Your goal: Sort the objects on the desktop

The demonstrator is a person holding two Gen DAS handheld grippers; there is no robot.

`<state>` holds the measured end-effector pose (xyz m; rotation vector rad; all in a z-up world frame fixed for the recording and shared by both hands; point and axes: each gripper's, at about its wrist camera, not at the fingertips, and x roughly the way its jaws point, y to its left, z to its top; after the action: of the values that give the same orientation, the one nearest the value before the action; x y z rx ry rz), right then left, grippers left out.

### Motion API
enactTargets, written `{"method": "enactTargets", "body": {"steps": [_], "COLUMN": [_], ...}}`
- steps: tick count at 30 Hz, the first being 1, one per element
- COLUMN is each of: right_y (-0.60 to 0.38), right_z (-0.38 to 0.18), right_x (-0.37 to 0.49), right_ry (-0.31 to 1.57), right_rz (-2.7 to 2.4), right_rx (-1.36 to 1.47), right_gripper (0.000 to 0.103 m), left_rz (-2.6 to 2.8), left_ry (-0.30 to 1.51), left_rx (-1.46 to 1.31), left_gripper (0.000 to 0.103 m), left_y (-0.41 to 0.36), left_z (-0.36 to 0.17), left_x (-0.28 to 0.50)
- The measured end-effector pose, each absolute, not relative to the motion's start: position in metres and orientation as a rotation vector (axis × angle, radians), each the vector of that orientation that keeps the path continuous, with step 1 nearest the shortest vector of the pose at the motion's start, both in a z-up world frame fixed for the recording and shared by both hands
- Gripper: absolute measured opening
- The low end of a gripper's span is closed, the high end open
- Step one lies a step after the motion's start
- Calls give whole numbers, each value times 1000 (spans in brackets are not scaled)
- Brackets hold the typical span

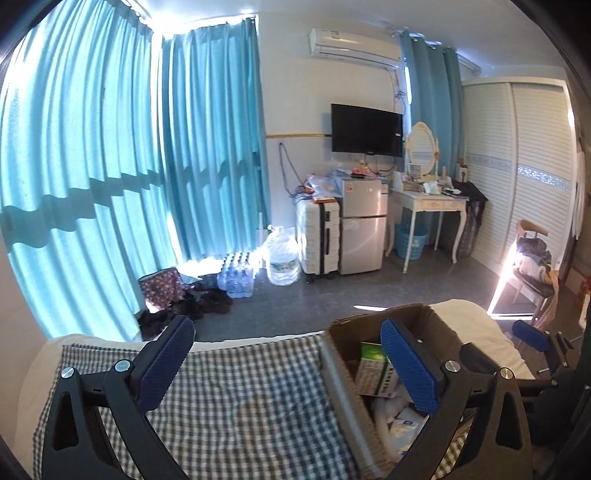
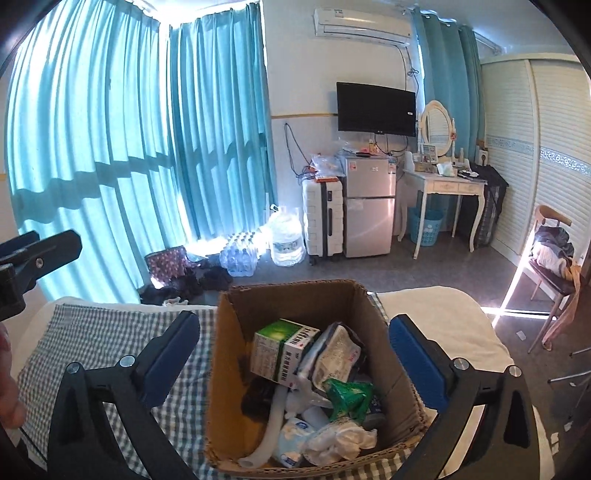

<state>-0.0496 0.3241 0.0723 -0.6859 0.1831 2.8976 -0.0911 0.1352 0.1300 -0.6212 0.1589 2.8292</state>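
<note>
Grippers both spread wide with nothing in them: left gripper (image 1: pixel 288 363) over the checked cloth (image 1: pixel 236 391), right gripper (image 2: pixel 295 360) above the cardboard box (image 2: pixel 225 354) stuffed with a green medicine carton (image 2: pixel 282 350), packets, tissues; blue curtains (image 2: pixel 110 147) beyond

Teal curtains (image 2: pixel 110 147) cover tall windows on the left. An air conditioner (image 2: pixel 362 22) hangs high on the white wall above a black TV (image 2: pixel 376 109). Below stand a white suitcase (image 2: pixel 323 218) and a silver fridge (image 2: pixel 369 206), side by side. A water jug (image 2: pixel 285 240) and bottled water (image 2: pixel 240 258) sit on the floor. A white dressing table (image 2: pixel 447 184) with an oval mirror (image 2: pixel 437 123) stands right, near a louvred wardrobe (image 2: pixel 535 147) and a chair (image 2: pixel 554 254).
</note>
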Motion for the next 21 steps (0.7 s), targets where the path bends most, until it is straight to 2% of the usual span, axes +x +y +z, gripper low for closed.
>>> {"method": "enactTargets", "body": {"steps": [9,15,21], "right_y": [294,265,218], "right_z": [78,72,66], "right_x": [-56,-73,-84], "right_ry": [284,369,260], "right_rz": [2971,3007,3053], "right_rx": [-676,-764,-778], "right_gripper": [103,103,103], "left_rz": [2924,2983,3040], "left_ry": [117,114,71], "left_rx": [-632,-636,-679], "left_gripper": [103,103,103], "left_y": [65,23,-13], "left_z": [138,129,106], "left_x": [-90,-90,-97]}}
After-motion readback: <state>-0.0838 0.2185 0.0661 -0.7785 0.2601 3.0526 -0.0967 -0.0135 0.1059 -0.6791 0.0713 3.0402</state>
